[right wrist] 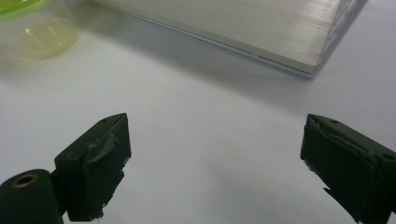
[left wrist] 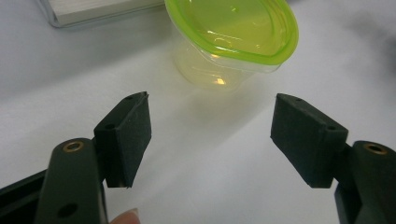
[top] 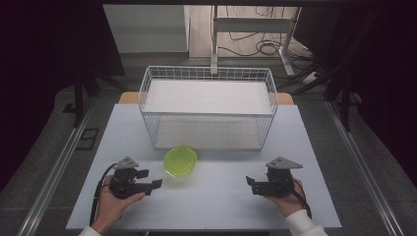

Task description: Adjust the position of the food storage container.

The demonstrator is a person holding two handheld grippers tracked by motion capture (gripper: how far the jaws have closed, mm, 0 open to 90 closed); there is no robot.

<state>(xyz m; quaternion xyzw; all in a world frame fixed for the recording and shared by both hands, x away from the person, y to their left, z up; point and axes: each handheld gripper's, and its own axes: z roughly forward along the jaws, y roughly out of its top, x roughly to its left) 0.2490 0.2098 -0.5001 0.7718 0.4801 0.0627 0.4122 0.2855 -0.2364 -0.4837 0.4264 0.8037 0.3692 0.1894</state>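
On the white table point(top: 206, 206), the lidded container point(left wrist: 233, 42) lies just beyond the left gripper's point(left wrist: 210, 135) parted fingers point(left wrist: 128, 135).

Lab test cell; white bench point(top: 206, 201) boxed in by black curtains point(top: 49, 49); floor rails point(top: 54, 172); loose cables point(top: 265, 46) around a metal stand point(top: 255, 24) behind.

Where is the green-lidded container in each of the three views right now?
High view: the green-lidded container sits on the table centre, just in front of the wire basket.
Left gripper view: top centre, ahead of the open jaws.
Right gripper view: top left corner, partly cut off.
Shared landmark: the basket's white base edge, beside the container in every view.
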